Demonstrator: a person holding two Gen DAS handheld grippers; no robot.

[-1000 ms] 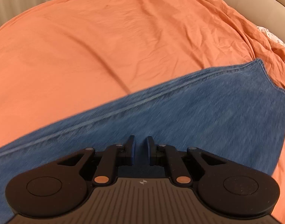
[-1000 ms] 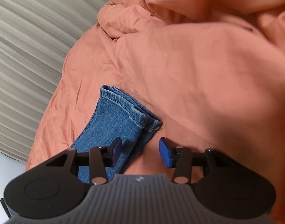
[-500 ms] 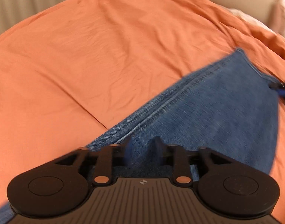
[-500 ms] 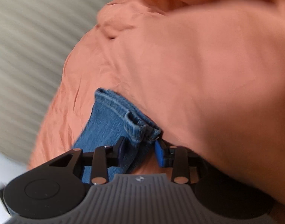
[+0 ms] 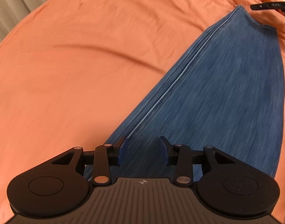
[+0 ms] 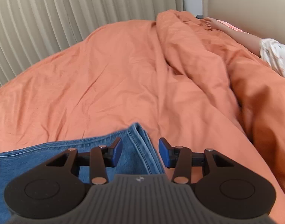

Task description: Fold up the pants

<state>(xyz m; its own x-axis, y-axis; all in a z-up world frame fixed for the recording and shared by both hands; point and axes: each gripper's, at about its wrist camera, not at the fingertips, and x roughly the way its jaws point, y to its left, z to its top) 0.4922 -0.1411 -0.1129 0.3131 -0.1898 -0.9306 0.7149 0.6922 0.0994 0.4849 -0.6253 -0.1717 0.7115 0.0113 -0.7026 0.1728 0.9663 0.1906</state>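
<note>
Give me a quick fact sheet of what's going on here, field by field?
Garment: blue jeans, lying flat, legs apparently stacked
Surface: orange duvet on a bed
Left gripper: open, over the denim, gripping nothing
Right gripper: open, over the hem end of the jeans
Backdrop: beige pleated curtain
Also present: a person's bare foot and lower leg resting on the duvet at the far right
Fold progress: jeans lie long, no crosswise fold visible yet
</note>
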